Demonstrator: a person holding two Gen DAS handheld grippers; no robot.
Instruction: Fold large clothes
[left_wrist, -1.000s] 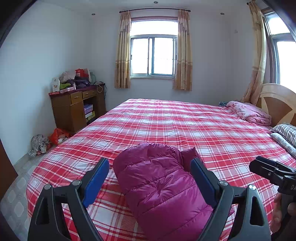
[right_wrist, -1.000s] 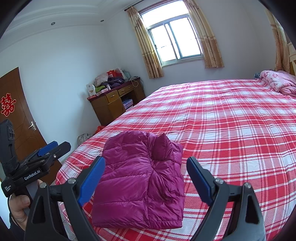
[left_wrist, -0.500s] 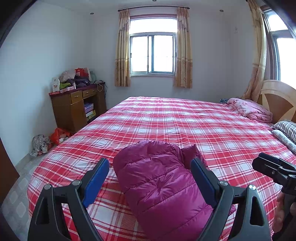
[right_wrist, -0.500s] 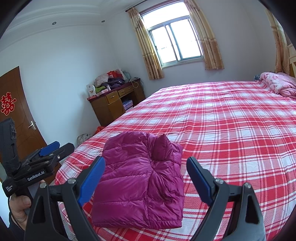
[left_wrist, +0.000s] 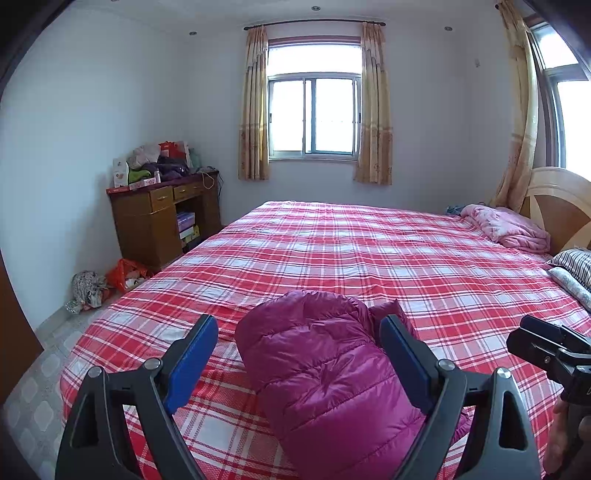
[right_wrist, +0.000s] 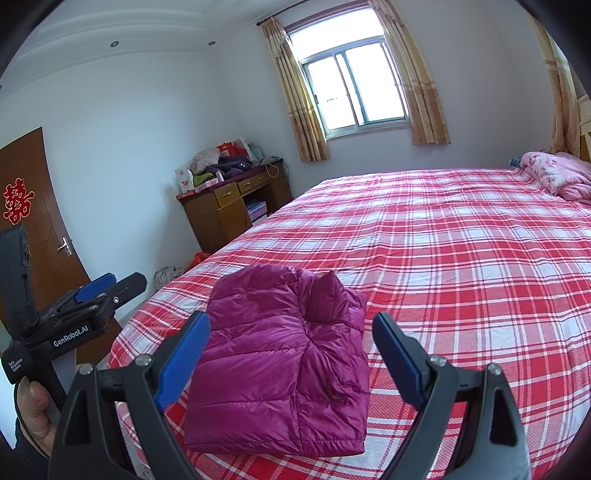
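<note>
A magenta quilted down jacket (left_wrist: 325, 373) (right_wrist: 280, 365) lies folded into a compact bundle on the red plaid bed (left_wrist: 369, 258) (right_wrist: 461, 258), near its foot corner. My left gripper (left_wrist: 297, 354) hangs open above and in front of the jacket, blue pads apart, touching nothing. My right gripper (right_wrist: 291, 354) is likewise open, held back from the bundle with nothing between its fingers. Each gripper also shows at the edge of the other's view, the right gripper (left_wrist: 546, 350) and the left gripper (right_wrist: 99, 295), both in a person's hand.
A wooden desk (left_wrist: 162, 221) piled with clutter stands by the left wall under the window side. Bags (left_wrist: 107, 280) lie on the floor beside it. A pink blanket (left_wrist: 506, 229) and pillows (left_wrist: 572, 266) sit by the headboard. A brown door (right_wrist: 33, 229) is at left.
</note>
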